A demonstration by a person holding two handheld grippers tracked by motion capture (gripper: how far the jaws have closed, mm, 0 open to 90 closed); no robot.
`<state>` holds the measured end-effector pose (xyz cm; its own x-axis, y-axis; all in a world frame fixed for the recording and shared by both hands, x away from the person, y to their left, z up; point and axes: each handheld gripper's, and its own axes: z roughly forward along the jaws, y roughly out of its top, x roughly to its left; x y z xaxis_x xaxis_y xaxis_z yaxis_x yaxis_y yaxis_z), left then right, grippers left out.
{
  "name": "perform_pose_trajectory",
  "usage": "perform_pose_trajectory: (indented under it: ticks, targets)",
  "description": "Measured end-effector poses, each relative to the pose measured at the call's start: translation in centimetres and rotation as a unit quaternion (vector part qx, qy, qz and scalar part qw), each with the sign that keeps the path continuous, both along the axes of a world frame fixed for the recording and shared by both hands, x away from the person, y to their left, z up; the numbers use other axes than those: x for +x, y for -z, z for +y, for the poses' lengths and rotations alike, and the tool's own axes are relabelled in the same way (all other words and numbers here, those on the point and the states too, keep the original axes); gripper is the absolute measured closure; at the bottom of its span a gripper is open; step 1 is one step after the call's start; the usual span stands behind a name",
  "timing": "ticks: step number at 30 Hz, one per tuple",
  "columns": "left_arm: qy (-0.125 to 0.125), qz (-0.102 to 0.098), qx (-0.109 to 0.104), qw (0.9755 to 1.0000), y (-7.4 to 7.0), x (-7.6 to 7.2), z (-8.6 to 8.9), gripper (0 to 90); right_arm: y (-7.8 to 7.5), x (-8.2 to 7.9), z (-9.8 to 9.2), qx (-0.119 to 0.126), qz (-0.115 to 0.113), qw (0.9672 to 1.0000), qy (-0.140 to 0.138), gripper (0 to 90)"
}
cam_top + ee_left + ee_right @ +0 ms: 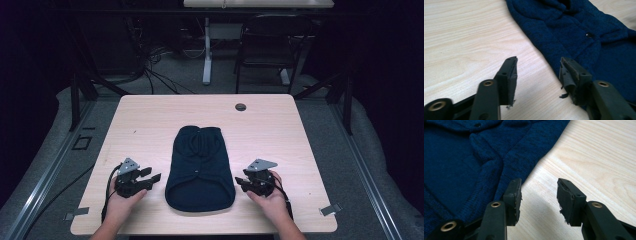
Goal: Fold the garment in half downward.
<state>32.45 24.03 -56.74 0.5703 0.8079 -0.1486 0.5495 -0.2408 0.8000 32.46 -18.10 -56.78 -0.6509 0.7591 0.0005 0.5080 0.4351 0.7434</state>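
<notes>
A dark blue knit garment (200, 167) lies flat in the middle of the light wooden table (150, 115), folded with a small button (589, 35) on its front. My left gripper (151, 176) rests at the garment's left edge, jaws open, with bare wood between them (537, 72) and the cloth edge (554, 50) just by its right jaw. At the garment's right edge my right gripper (240, 181) also stands open over bare wood (539, 195); its left jaw sits next to the knit edge (524, 162). A hand holds each gripper.
A round dark grommet (240, 106) sits near the table's far edge. Beyond the table stand a black chair (267, 45) and a white desk leg (207, 50) with cables on the floor. Tape strips (330, 209) mark the table's near corners.
</notes>
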Motion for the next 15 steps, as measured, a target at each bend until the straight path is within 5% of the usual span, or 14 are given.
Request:
perform_pose_trajectory:
  ticks: [7, 15]
  targets:
    - [0.005, 0.001, 0.019, 0.9998, 0.1, -0.15, -0.07, 52.0, -0.24, 0.22, 0.23, -0.007, -0.009, 0.9999, 0.005, 50.2]
    - [0.01, -0.002, 0.016, 0.9998, -0.18, -0.32, -0.72, 52.0, -0.67, -0.01, 0.85, -0.023, -0.033, 0.9988, -0.027, 51.3]
